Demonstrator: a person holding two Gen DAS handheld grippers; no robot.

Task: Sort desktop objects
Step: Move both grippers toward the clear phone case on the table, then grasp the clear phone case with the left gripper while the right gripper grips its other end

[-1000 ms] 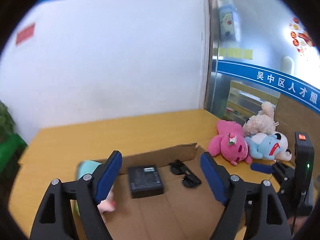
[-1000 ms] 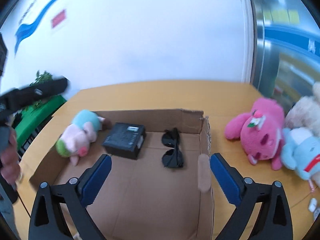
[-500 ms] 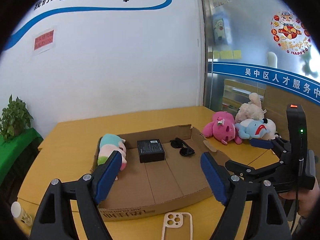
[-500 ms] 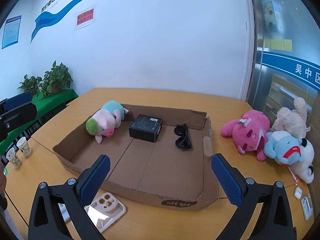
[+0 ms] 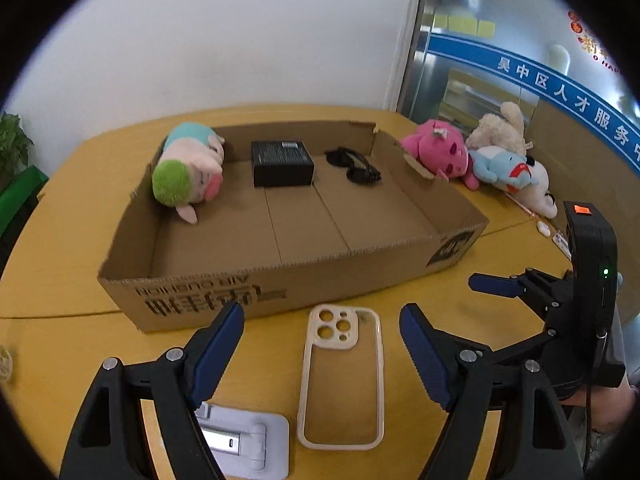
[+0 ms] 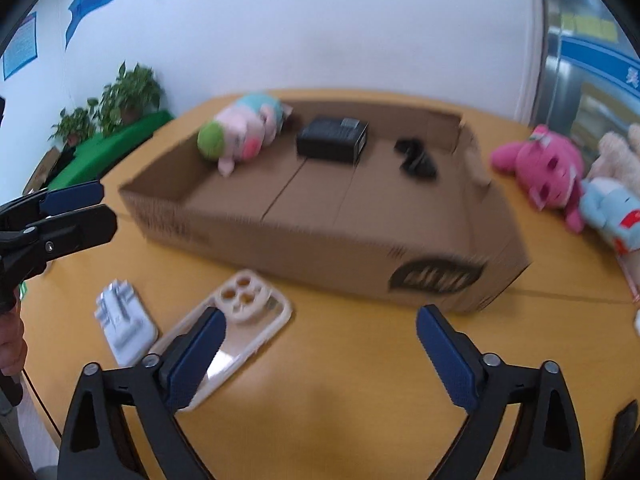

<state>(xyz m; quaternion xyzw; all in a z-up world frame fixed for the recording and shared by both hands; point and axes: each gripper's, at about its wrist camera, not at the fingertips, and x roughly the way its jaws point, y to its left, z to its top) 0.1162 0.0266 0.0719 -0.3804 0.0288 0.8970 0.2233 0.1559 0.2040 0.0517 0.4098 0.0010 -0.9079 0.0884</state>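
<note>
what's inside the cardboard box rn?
Inside the shallow brown cardboard box: a pink plush pig with green snout, a black rectangular box and black sunglasses, all along the far wall. The floor behind the near wall is hidden.

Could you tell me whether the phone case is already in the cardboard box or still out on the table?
Out. The phone case lies flat on the table in front of the cardboard box, outside its near wall.

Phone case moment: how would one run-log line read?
left claw: open, above phone case | right claw: open, empty | box: pig plush, black box, sunglasses
</note>
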